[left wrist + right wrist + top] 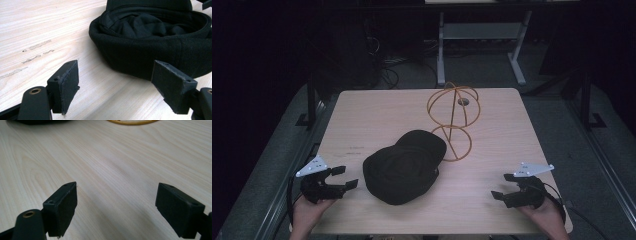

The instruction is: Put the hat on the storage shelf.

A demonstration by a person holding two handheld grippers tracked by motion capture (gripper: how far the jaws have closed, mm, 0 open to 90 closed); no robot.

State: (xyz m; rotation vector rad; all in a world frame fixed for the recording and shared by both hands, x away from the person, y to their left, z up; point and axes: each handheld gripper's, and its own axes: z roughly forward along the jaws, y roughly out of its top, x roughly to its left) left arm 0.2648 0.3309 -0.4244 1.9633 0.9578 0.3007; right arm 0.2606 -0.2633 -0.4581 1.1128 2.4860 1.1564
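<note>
Both your claws wide apart, holding nothing: left claw [343,177] near-left, right claw [503,186] near-right. Black cap [404,166] lies upside down mid-counter [377,107], between them, nearer left. Wire stand [453,120] just beyond cap, base ring touching or very close. Risks: soft brim folds, slips from single-claw pinch; cap dragged far-right knocks light stand over; claw pads scrape counter on low approach.

Cap [150,50] – matt black woven cloth. Table [377,112] – pale wood grain, smooth, satin. Stand [454,117] at upper centre – thin orange wire. Jaw pads: matt, rough-edged.
</note>
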